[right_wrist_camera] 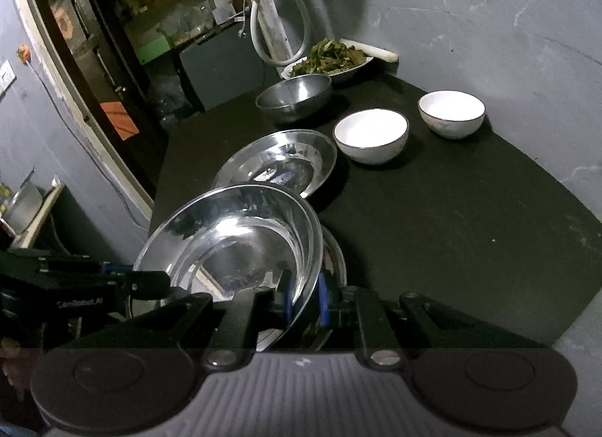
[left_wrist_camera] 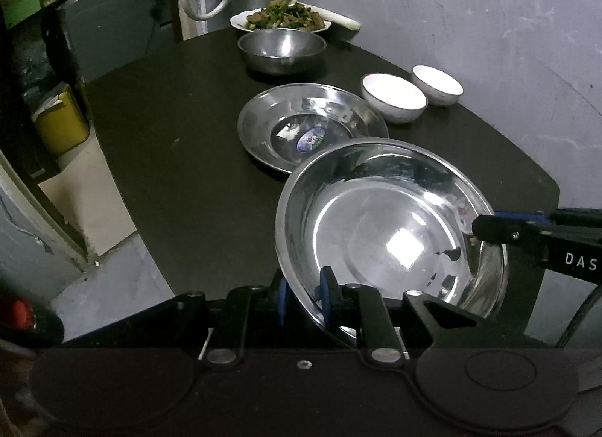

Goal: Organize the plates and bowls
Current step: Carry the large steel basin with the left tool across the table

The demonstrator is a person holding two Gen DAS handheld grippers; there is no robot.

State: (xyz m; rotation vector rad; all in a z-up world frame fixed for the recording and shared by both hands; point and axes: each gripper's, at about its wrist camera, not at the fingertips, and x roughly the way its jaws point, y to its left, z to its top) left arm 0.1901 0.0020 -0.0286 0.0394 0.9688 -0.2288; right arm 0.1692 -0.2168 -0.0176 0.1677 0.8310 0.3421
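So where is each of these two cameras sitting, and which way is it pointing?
Left wrist: rides on the left gripper, looking forward over the steel plate it clamps; the right gripper enters from the right.
Right wrist: rides on the right gripper, pinching the same plate's opposite rim; the left gripper shows at left.
Both see: black table, second steel plate, two white bowls, steel bowl.

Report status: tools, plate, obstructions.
Left tool and right tool both shut on rim of shiny round steel plate, tilted. Second steel plate lies just beyond.
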